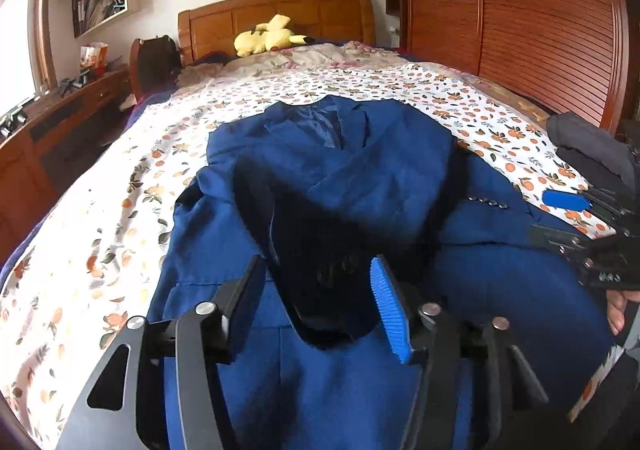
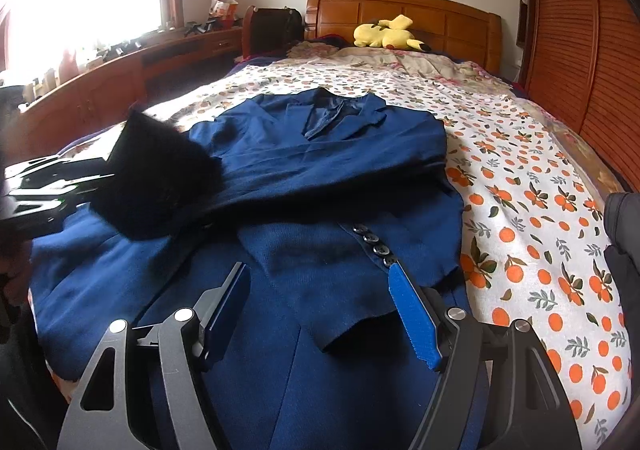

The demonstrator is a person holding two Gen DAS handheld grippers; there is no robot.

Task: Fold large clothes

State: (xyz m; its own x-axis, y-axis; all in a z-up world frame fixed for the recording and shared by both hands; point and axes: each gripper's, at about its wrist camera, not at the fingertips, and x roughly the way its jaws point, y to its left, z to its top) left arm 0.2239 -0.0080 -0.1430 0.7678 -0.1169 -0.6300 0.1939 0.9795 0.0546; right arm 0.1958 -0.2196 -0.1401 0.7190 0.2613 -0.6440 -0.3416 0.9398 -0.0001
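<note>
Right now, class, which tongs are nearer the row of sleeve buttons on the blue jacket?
Right. The right tongs hover open beside the sleeve buttons; the left tongs hang open over the blue jacket's other side.

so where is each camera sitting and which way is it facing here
Left wrist: on the left gripper, open, low over the blue blazer, facing the headboard; the right gripper and some fingers show at right.
Right wrist: on the right gripper, open over the blazer sleeve, facing the same way; the left gripper shows blurred at left.
Shared: blazer, orange-print sheet, yellow plush toy, headboard.
</note>
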